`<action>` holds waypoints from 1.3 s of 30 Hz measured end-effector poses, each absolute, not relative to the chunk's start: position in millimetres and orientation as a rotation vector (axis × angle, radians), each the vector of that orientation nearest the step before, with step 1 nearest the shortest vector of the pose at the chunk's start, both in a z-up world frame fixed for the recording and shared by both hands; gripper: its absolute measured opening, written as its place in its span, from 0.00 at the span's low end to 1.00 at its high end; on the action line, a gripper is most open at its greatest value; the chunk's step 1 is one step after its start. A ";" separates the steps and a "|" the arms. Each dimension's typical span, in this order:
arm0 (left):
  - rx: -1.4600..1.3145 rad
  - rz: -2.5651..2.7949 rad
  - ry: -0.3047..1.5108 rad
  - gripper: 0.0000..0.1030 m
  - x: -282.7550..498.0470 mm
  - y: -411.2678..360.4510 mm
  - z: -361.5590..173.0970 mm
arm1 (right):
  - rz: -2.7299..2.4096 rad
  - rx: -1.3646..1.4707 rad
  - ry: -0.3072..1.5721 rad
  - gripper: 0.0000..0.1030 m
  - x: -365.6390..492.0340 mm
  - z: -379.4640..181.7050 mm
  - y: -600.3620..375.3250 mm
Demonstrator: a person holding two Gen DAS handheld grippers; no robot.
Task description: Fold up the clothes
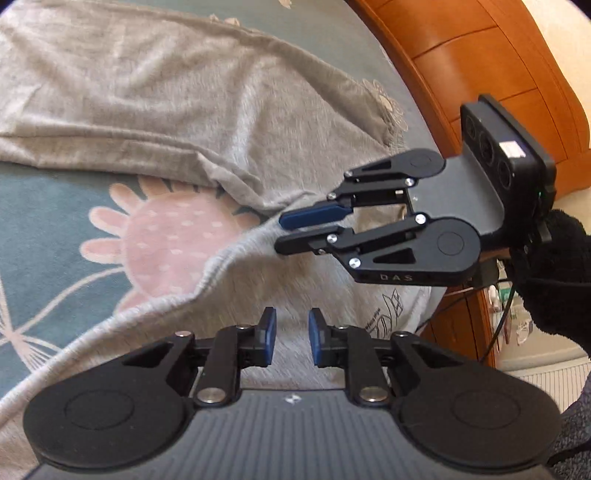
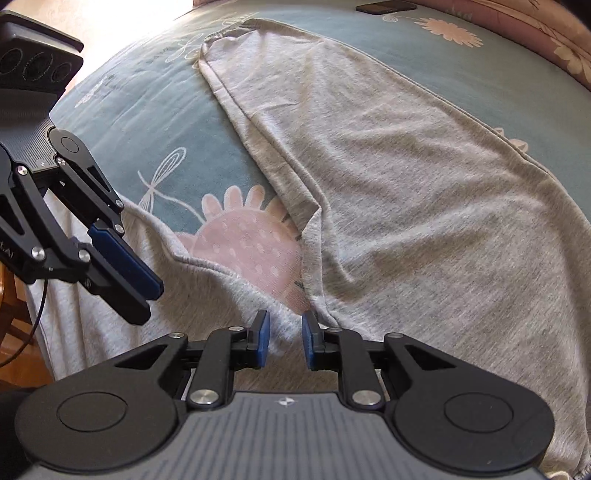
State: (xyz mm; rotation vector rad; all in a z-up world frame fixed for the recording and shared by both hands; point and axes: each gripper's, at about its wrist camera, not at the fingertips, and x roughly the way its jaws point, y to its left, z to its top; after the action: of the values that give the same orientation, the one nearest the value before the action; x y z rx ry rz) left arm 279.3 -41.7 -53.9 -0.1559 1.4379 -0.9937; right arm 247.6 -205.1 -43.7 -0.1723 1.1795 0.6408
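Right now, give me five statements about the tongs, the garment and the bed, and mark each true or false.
1. The grey trousers lie spread on a teal bedcover with a pink flower print. True.
2. The left tongs grip a fold of cloth. False: their pads stand apart with nothing between them.
3. The right tongs are open. True.
4. The trousers are already folded into a neat square. False: both legs lie splayed apart.
5. A dark phone-like object lies at the far edge of the bed. True.
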 end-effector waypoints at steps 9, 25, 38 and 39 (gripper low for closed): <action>-0.153 -0.616 1.334 0.21 300.4 -3.7 -64.2 | 0.515 -0.142 1.092 0.21 256.3 -54.8 -193.0; -0.131 -0.581 1.360 0.33 251.9 20.0 -64.0 | 0.533 -0.120 1.058 0.13 249.6 -62.9 -161.0; 0.042 -0.729 1.423 0.37 176.8 29.4 -58.5 | 0.541 -0.057 1.102 0.26 217.3 -26.0 -176.3; 0.063 -0.717 1.436 0.37 168.8 32.8 -63.6 | 0.546 -0.057 1.105 0.26 213.4 -25.7 -175.7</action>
State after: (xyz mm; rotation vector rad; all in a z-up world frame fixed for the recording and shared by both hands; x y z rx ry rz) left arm 168.8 32.8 -63.6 0.0632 1.4363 -0.7169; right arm 213.4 -175.7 -25.7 -0.0571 1.1051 0.5456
